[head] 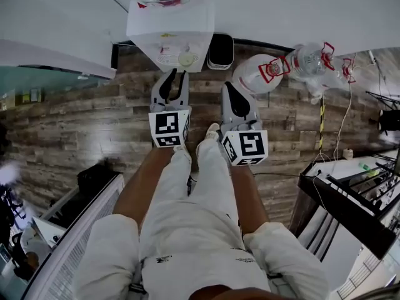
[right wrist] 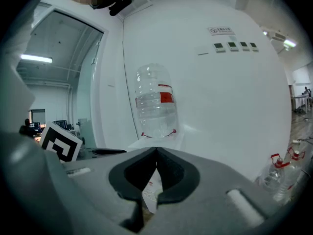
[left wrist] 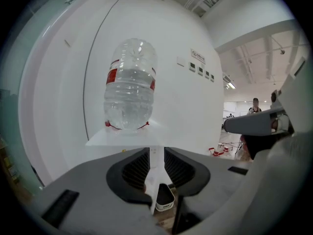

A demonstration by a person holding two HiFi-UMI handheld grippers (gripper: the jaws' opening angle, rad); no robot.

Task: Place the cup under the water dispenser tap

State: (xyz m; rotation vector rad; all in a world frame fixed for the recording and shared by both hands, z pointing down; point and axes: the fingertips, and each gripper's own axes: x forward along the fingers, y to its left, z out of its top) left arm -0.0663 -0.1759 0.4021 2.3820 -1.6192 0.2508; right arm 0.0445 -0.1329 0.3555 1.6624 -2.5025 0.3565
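A white water dispenser point(head: 164, 27) stands against the wall with a clear bottle point(left wrist: 129, 84) upside down on top. A small pale cup point(head: 185, 59) sits on its tray at the front. My left gripper point(head: 175, 75) is held just in front of the dispenser, a little short of the cup; its jaws stand slightly apart with nothing between them point(left wrist: 156, 153). Beside it, my right gripper point(head: 229, 87) is shut and empty, its tips meeting point(right wrist: 156, 151). Both point at the dispenser point(right wrist: 159, 140) and its bottle point(right wrist: 155, 102).
A black-and-white bin point(head: 220, 50) stands right of the dispenser and shows low between the left jaws point(left wrist: 165, 199). Spare water bottles with red handles point(head: 306, 61) lie on the wooden floor at the right. A dark rack point(head: 350, 195) is at the lower right.
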